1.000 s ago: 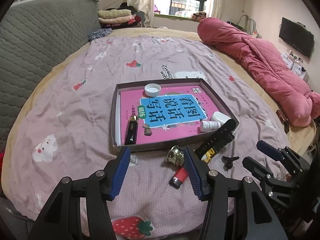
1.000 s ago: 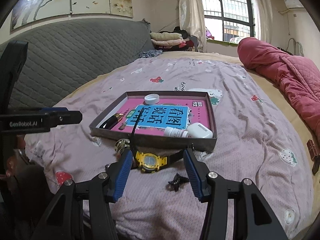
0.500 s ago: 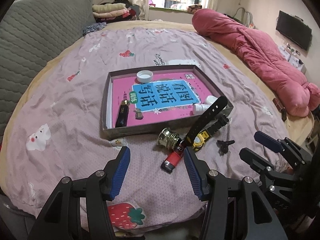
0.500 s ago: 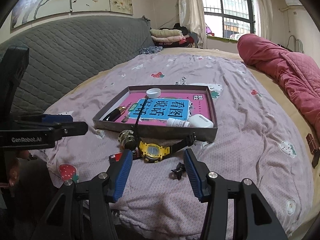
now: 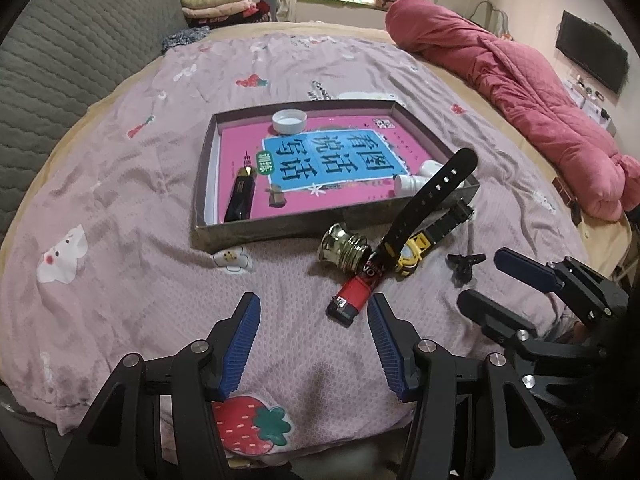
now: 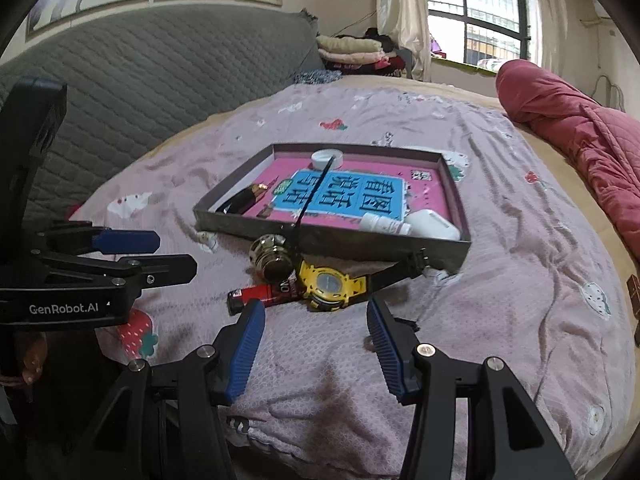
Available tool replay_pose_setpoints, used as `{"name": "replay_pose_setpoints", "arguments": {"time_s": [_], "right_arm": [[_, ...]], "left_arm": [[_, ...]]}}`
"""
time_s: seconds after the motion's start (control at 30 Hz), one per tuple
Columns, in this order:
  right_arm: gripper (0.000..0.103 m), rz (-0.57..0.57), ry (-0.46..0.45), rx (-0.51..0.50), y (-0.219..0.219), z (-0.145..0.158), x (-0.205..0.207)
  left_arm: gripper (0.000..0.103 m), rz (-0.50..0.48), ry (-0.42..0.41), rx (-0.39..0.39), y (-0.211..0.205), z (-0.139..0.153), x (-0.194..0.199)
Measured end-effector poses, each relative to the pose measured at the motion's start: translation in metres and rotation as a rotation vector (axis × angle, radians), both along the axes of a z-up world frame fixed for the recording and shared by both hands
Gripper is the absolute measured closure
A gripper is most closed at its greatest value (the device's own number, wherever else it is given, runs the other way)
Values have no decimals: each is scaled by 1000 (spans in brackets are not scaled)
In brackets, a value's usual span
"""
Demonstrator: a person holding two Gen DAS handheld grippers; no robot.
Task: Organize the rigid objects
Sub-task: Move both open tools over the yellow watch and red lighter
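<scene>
a pink bedsheet (image 5: 120, 208) covers the bed. on it a shallow grey tray (image 5: 256, 226) holds a pink book (image 5: 332, 160), white cap (image 5: 289, 121), black lighter (image 5: 239, 200) and white bottles (image 6: 404, 224). just near of the tray lie a yellow watch (image 6: 326, 284), brass knob (image 5: 344, 246), red lighter (image 5: 354, 294) and, to the right, a small black clip (image 5: 464, 264). left gripper (image 5: 314, 308) and right gripper (image 6: 316, 312) both gape apart, empty.

One tray (image 5: 202, 204), one watch (image 6: 328, 285), one lighter (image 5: 354, 295), two white bottles (image 6: 408, 225).
</scene>
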State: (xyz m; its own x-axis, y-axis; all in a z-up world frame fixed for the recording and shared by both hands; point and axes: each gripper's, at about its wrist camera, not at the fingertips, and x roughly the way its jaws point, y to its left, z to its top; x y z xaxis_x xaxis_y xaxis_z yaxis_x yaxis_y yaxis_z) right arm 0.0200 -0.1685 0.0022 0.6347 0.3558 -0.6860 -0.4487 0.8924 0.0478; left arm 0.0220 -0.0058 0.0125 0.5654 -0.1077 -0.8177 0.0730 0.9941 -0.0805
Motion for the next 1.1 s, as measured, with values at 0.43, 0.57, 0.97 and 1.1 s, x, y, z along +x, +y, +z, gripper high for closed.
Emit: {"name": "replay_pose_setpoints", "arguments": {"time_s": [0.43, 0.57, 0.97, 1.1], "right_arm": [[50, -33, 35, 14, -3, -11, 16], [50, -46, 49, 39, -5, -13, 23], [50, 6, 49, -14, 12, -22, 28], [50, 7, 49, -17, 12, -24, 31]], "left_arm": [[45, -19, 33, -14, -5, -18, 14], [45, -19, 35, -17, -4, -21, 20], [45, -9, 49, -50, 3, -32, 44], [45, -30, 51, -53, -2, -36, 52]]}}
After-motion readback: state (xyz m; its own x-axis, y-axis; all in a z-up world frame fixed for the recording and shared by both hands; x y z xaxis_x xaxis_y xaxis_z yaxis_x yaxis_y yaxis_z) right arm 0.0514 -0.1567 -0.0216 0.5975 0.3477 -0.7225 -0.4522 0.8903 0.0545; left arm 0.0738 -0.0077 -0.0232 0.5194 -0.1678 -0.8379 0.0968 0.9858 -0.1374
